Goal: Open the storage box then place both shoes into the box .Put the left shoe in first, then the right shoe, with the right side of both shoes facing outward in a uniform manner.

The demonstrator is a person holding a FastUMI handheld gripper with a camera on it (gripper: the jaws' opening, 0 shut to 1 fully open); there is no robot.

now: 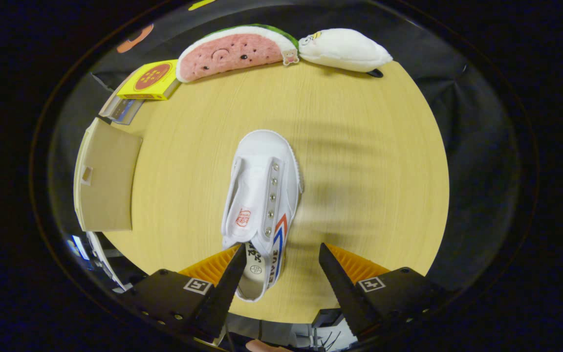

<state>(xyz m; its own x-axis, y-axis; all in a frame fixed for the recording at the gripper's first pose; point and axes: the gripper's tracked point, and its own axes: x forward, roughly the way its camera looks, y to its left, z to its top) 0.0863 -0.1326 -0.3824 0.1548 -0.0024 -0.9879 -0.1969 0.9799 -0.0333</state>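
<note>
- Our jaws [281,261] stand apart above the shoe [262,205] mid-table [369,195], clamping nothing.
- The box [105,181] waits at the table's left edge; we judge the shoe not yet packed.

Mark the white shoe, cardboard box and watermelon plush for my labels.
white shoe [262,195], gripper view, tongue.
cardboard box [108,188], gripper view, flat lid.
watermelon plush [232,54], gripper view, pink flesh.

One white shoe [262,205] is seen on the one round table [359,146]. Two soft toys are counted: one watermelon slice [235,51] and one white toy [342,49]. One yellow box [149,80] and one brown cardboard box [105,183] are seen. Two fingers [230,278] are counted on the one gripper [281,256], and they are held apart.
</note>
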